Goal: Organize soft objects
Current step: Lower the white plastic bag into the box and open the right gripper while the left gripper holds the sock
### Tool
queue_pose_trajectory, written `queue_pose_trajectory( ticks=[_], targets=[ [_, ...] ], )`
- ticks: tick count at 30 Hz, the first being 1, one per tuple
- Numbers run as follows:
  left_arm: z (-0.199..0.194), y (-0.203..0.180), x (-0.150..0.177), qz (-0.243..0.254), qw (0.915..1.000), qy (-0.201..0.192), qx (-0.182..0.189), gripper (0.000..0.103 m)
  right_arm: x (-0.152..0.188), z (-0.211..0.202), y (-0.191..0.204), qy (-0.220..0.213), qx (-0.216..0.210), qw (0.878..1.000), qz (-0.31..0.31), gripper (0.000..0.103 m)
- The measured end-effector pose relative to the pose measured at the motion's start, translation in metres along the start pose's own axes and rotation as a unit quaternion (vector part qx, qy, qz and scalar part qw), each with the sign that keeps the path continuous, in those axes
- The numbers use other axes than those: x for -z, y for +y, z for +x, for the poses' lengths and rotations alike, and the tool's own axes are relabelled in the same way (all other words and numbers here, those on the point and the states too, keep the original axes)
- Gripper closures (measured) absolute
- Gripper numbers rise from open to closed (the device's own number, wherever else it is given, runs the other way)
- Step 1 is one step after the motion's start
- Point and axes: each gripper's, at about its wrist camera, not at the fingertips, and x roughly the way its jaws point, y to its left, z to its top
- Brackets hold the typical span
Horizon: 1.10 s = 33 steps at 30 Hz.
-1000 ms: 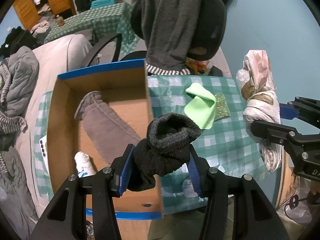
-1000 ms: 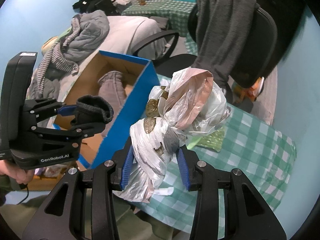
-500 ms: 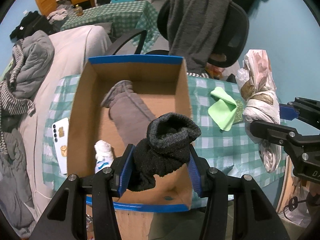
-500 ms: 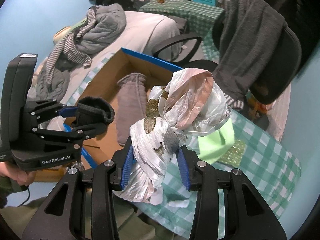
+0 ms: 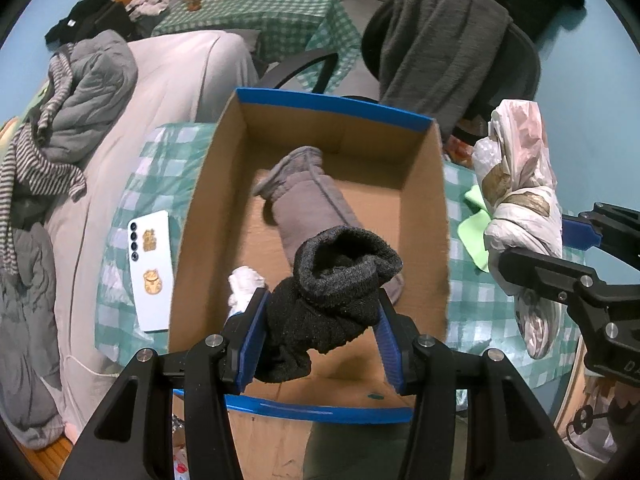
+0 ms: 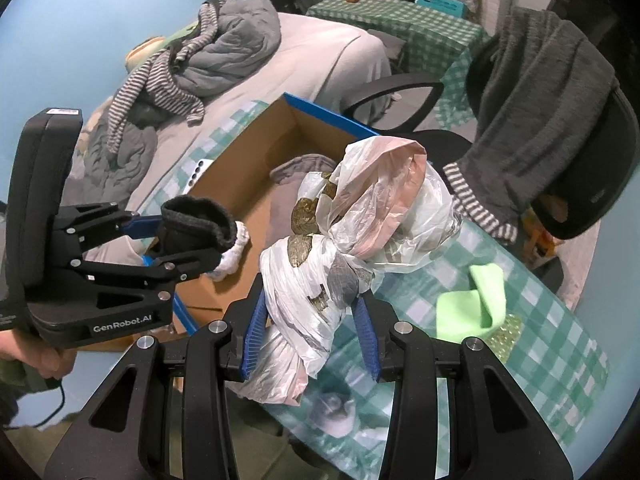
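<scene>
Black sock [image 5: 334, 288] clamped in my left gripper [image 5: 320, 336], held over the cardboard box [image 5: 428, 216] for a drop (2 items already inside). Right gripper [image 6: 310, 332] pinches the plastic bag bundle [image 6: 360, 240] above the table, waiting.

A fuzzy knit sock [image 5: 336, 280] is showing matt black, the bag bundle [image 6: 352, 248] is looking like crinkly glossy plastic, and the box [image 5: 424, 216] is showing plain matt cardboard.

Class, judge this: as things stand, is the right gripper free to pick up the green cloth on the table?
Probably not yet. The right gripper is shut on the knotted plastic bag bundle, so its jaws are full. The green cloth itself lies uncovered on the checked tablecloth.
</scene>
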Motion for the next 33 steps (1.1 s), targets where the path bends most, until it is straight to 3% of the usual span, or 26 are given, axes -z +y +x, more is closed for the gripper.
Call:
queue_pose_trajectory(
  ticks=[16, 33],
  targets=[
    [0.038, 0.034, -0.012, -0.026, 0.9992, 0.026, -0.013, 0.051, -0.036, 0.054, 0.012, 0.032, -0.023, 0.999, 0.002, 0.063],
    [0.058, 0.044, -0.022, -0.033, 0.9984, 0.043, -0.019, 0.05, -0.048, 0.086, 0.012, 0.056, -0.017, 0.998, 0.006, 0.06]
  ],
)
